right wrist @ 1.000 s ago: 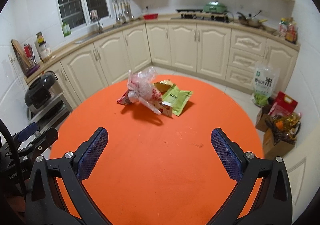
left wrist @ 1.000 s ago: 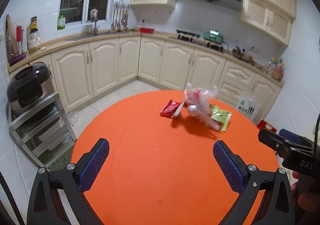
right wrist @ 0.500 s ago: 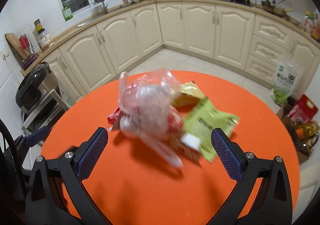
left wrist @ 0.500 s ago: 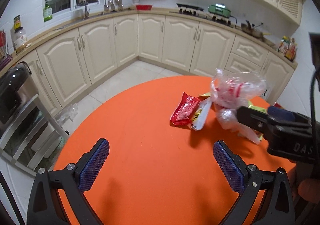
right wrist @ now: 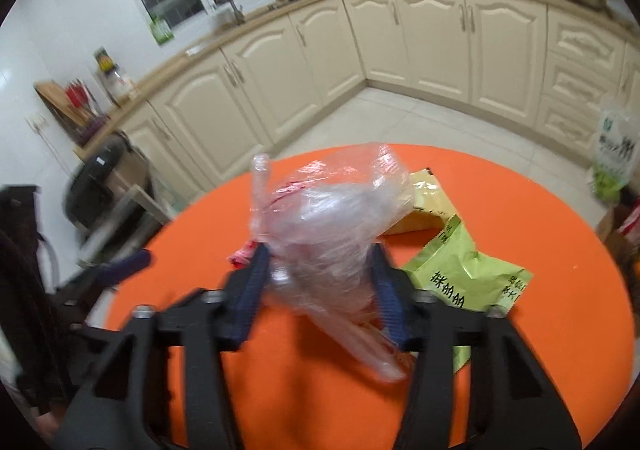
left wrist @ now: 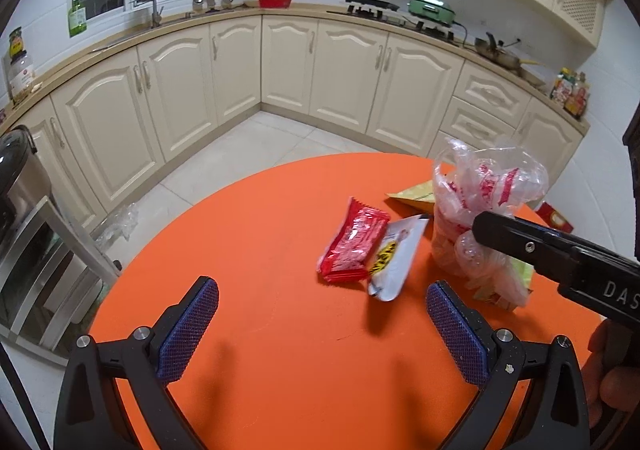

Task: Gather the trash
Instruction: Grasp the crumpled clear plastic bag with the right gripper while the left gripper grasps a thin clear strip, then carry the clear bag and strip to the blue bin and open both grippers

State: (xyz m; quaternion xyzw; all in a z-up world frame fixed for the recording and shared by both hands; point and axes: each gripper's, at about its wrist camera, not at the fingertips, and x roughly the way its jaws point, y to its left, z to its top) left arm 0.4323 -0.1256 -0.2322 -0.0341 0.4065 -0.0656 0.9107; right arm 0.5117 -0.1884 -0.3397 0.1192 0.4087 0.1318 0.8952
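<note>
Since 0.5 s ago my right gripper (right wrist: 320, 282) has narrowed from wide open onto the clear plastic bag (right wrist: 324, 218), pads pressing both its sides; whether the grip is firm I cannot tell, frame blurred. My left gripper (left wrist: 320, 326) hangs spread wide, holding nothing, above the orange table (left wrist: 260, 250).

Left to right on the table: red wrapper (left wrist: 354, 242), long axis running away from me, tilted slightly right; white sachet (left wrist: 394, 256) touching its right edge, yellow patch with print too small to read; then the bag (left wrist: 480, 202), standing upright, red-printed crumpled wrappers inside. Right of it, a yellow packet (right wrist: 424, 202) and a green packet (right wrist: 464, 274) with dark Chinese characters, lying flat. "DAS" shows on the right gripper's body (left wrist: 560, 262).
</note>
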